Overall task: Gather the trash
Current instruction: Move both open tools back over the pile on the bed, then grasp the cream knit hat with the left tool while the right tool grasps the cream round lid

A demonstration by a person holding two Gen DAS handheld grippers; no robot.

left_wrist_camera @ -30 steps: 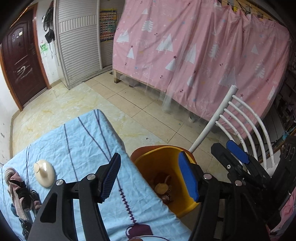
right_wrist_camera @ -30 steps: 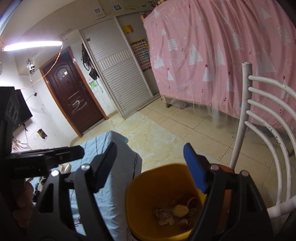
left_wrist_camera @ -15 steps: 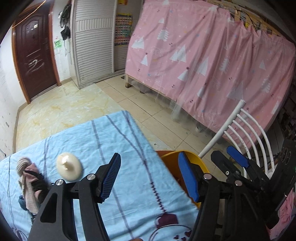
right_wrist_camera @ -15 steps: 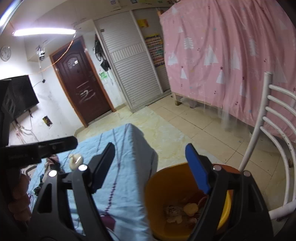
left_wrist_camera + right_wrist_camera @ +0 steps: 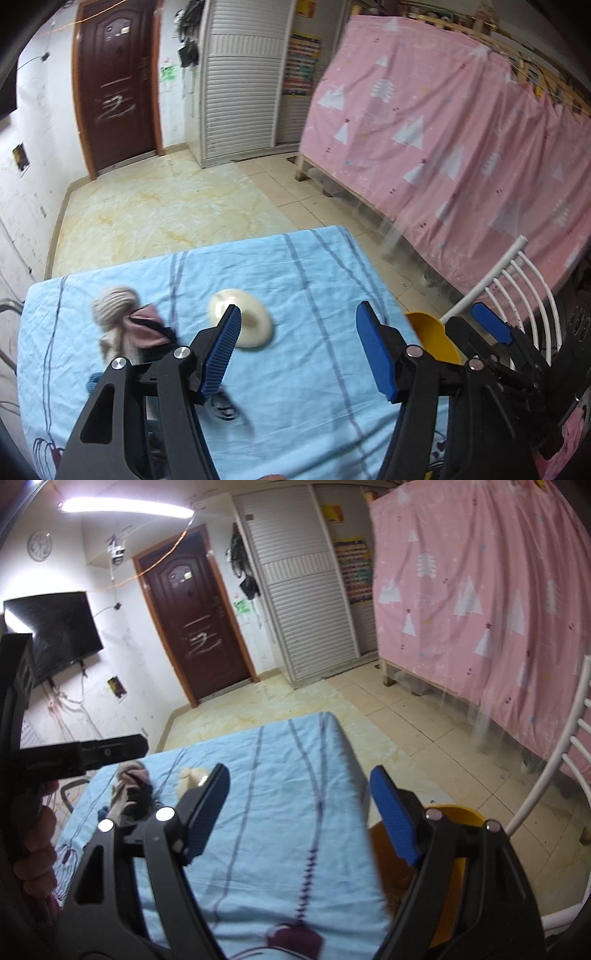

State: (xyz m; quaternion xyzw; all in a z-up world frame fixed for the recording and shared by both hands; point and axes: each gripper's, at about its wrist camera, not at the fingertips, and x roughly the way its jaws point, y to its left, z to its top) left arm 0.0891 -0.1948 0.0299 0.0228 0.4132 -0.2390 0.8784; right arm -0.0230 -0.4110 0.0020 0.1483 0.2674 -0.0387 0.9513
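**View swung off bin, back onto bench**

Since a second ago both views have been swung from the yellow bin to the blue-sheeted bench; next pickup is judged pending. Bin now sits off the bench's right edge, interior hidden. Remaining on the bench, left of the bin: cloth bundle, then cream round item. Left hand-held gripper and right hand-held gripper are held open, nothing between the pads.
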